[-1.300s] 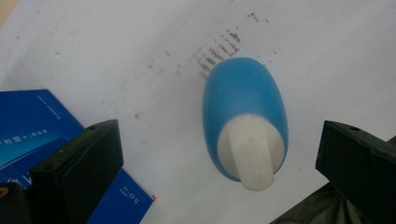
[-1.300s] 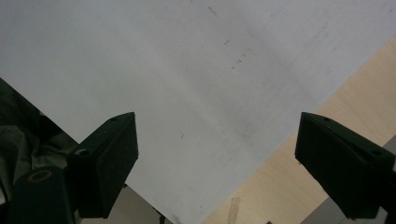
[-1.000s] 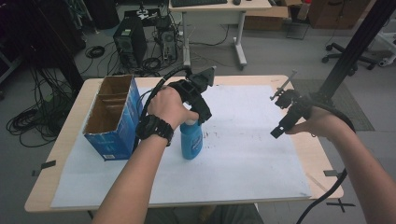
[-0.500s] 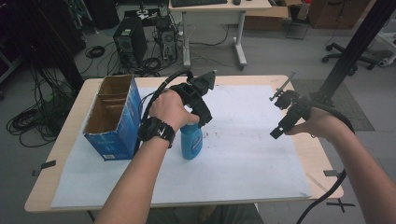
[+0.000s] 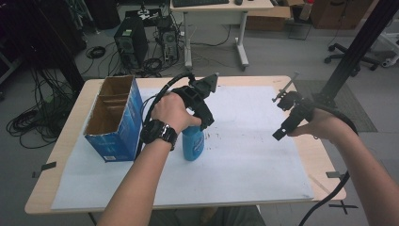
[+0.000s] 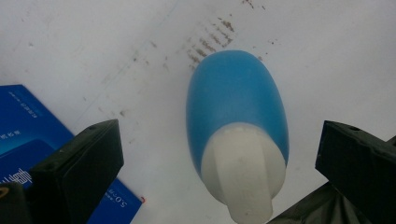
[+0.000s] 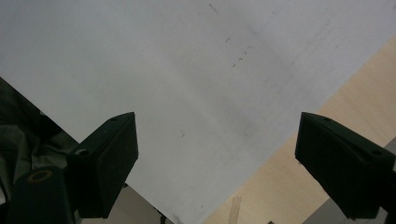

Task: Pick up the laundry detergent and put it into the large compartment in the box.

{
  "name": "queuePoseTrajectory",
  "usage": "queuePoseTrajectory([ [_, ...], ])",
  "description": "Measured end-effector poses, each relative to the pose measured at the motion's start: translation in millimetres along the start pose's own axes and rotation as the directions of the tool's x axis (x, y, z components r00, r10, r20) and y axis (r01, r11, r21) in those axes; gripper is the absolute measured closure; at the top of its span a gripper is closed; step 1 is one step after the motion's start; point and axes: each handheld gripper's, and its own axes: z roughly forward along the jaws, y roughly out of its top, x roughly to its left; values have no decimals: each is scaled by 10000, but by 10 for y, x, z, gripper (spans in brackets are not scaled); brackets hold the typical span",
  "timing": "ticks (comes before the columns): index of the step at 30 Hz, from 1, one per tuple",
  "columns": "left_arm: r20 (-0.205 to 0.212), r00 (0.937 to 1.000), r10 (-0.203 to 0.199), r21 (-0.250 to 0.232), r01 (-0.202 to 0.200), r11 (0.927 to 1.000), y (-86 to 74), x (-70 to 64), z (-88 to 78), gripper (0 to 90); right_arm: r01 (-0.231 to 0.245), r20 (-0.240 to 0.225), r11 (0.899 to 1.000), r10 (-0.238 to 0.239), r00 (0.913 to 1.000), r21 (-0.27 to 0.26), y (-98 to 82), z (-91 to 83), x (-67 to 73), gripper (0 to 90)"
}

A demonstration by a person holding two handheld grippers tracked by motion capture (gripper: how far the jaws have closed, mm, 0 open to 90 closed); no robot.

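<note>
My left wrist wears a black watch (image 5: 159, 133) with a chunky strap; both forearms are bare. Each gripper is black: the left gripper (image 5: 203, 110) carries a grey three-cornered plate (image 5: 210, 84) and a looping black cable (image 5: 162, 92); the right gripper (image 5: 285, 123) trails another.

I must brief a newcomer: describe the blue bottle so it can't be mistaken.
On the white sheet covering the table, right of the open blue carton, stands the blue bottle. It is rounded with a white cap, directly under the left gripper.
</note>
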Motion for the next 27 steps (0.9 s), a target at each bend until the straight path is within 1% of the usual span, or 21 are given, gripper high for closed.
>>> queuePoseTrajectory([
  [1,6,10000,56,39,-56,10000,1,1,1,12,10,-14,10000,-10,10000,-10,-1,3,0,131],
  [3,-12,10000,-47,-8,47,10000,3,-5,14,12,0,-9,10000,0,10000,7,-4,8,0,131],
  [6,10,10000,-83,52,83,10000,7,-2,47,11,-6,-30,10000,6,10000,10,-11,23,-2,131],
  [11,81,10000,54,233,-56,9997,22,-48,163,10,-23,-37,10000,23,10000,43,-15,35,-6,131],
  [12,81,10000,54,233,-56,9997,22,-48,163,9,-23,-37,10000,23,10000,43,-15,35,-6,131],
  [14,56,9999,84,383,-86,9992,34,-59,209,8,-1,-58,10000,2,10000,23,-14,38,-6,131],
  [15,71,10000,-7,346,4,9994,36,-69,230,8,9,-58,10000,-8,10000,28,-14,39,-5,131],
  [17,47,10000,50,416,-52,9991,40,-74,255,8,39,-76,10000,-39,10000,16,-15,47,-6,131],
  [18,38,10000,7,425,-9,9991,42,-85,275,8,37,-76,10000,-37,10000,21,-16,49,-8,131],
  [19,-30,10000,78,479,-76,9988,43,-87,284,8,15,-76,10000,-14,10000,27,-17,54,-10,131],
  [23,-38,10000,-3,460,4,9989,44,-87,315,9,30,-79,10000,-29,10000,35,-15,60,-11,131],
  [25,-59,10000,30,518,-27,9987,41,-88,330,12,33,-84,10000,-33,10000,40,-13,63,-11,131],
  [27,-61,10000,-55,478,58,9988,35,-89,347,12,23,-88,10000,-23,10000,23,-10,68,-11,131],
])
